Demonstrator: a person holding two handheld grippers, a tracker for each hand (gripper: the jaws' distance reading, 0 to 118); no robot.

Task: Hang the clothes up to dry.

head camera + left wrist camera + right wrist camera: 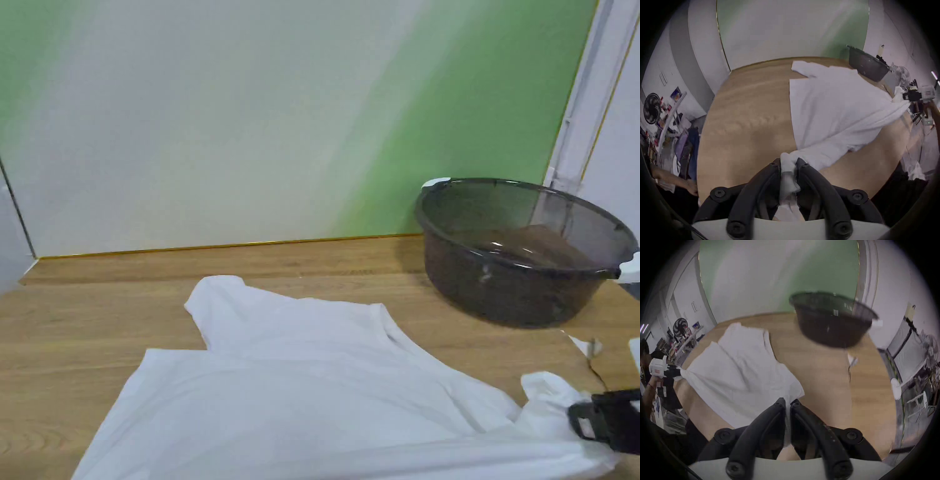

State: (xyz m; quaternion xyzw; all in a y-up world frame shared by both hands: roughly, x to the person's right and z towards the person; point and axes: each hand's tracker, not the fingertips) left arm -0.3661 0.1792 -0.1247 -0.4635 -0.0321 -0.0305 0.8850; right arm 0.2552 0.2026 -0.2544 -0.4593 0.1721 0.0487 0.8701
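A white T-shirt (300, 381) lies spread on the wooden table (100, 300), stretched between both grippers. In the left gripper view my left gripper (788, 164) is shut on a bunched corner of the T-shirt (834, 105). In the right gripper view my right gripper (787, 403) is shut on the T-shirt's (740, 366) near edge. The right gripper (584, 420) shows at the head view's lower right, clamped on the cloth. Far off, the left gripper (678, 374) holds the opposite corner.
A dark plastic basin (522, 250) stands on the table at the back right, near a green and white wall (250, 112). A fan (651, 108) and cluttered shelves stand off to the left side. Bare table lies left of the shirt.
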